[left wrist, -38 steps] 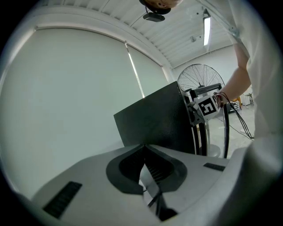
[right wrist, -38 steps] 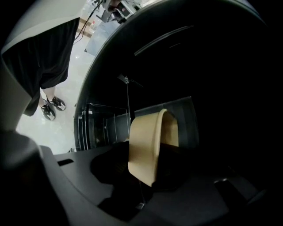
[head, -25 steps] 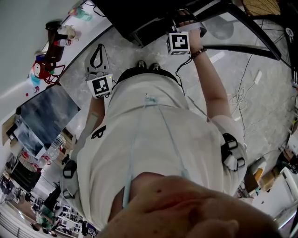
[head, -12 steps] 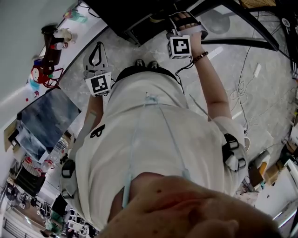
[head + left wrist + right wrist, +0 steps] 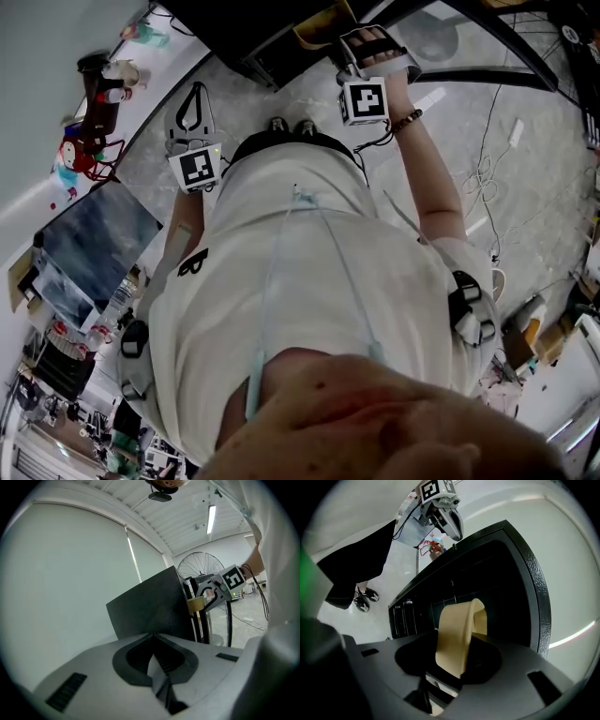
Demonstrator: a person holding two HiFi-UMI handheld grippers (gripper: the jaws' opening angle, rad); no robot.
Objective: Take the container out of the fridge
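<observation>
A beige container (image 5: 458, 631) sits between the jaws of my right gripper (image 5: 449, 670), which is shut on its rim. It hangs in front of the black fridge (image 5: 497, 578), whose dark inside is open behind it. In the head view the right gripper (image 5: 359, 54) is held out at the fridge (image 5: 246, 36), with the container (image 5: 319, 28) just showing beside it. My left gripper (image 5: 193, 103) hangs lower at the person's left side, shut with nothing in it. The left gripper view shows its jaws (image 5: 158, 677) together, with the container (image 5: 197, 604) far off.
A standing fan (image 5: 200, 565) is behind the fridge. A white wall (image 5: 61, 583) runs along the left. The person's shoes (image 5: 362, 599) stand on the pale floor near the fridge. Cables (image 5: 487, 178) lie on the floor to the right. Toys and clutter (image 5: 94, 103) sit at the far left.
The right gripper has drawn slightly back toward the body, and the beige container now shows outside the fridge's edge. The left gripper has barely moved.
</observation>
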